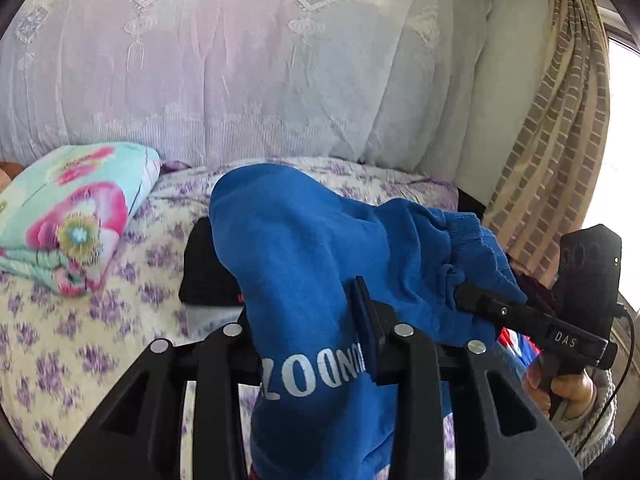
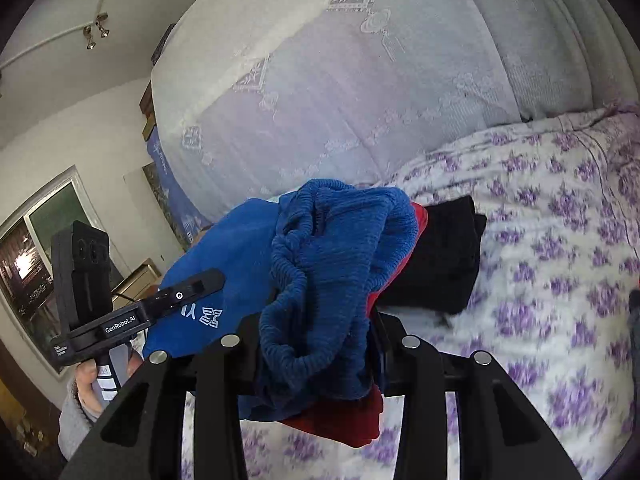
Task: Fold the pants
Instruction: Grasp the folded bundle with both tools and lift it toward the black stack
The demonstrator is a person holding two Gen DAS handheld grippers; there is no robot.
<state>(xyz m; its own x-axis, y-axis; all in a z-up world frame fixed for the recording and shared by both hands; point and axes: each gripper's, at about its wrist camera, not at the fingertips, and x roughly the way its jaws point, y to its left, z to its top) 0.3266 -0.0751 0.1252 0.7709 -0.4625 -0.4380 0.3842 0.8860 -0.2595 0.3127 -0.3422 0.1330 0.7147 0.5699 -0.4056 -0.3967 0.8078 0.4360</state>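
Observation:
Blue pants (image 1: 304, 232) with white lettering hang in the air over the bed, bunched and draped over both grippers. In the left wrist view my left gripper (image 1: 308, 308) is shut on the lettered blue cloth, and its right pad (image 1: 366, 312) presses against the fabric. My right gripper (image 1: 464, 294) comes in from the right, held by a hand, with its tip buried in the same cloth. In the right wrist view my right gripper (image 2: 316, 320) is shut on the ribbed blue band (image 2: 332, 248), with red cloth (image 2: 344, 420) showing below. The left gripper (image 2: 212, 280) lies against the pants at the left.
A bed with a purple-flowered sheet (image 1: 80, 340) lies below. A folded black garment (image 2: 440, 260) rests on it behind the pants. A folded floral blanket (image 1: 72, 216) sits at the left, a lace-covered headboard (image 1: 240, 80) stands behind, and a curtain (image 1: 560, 140) hangs at the right.

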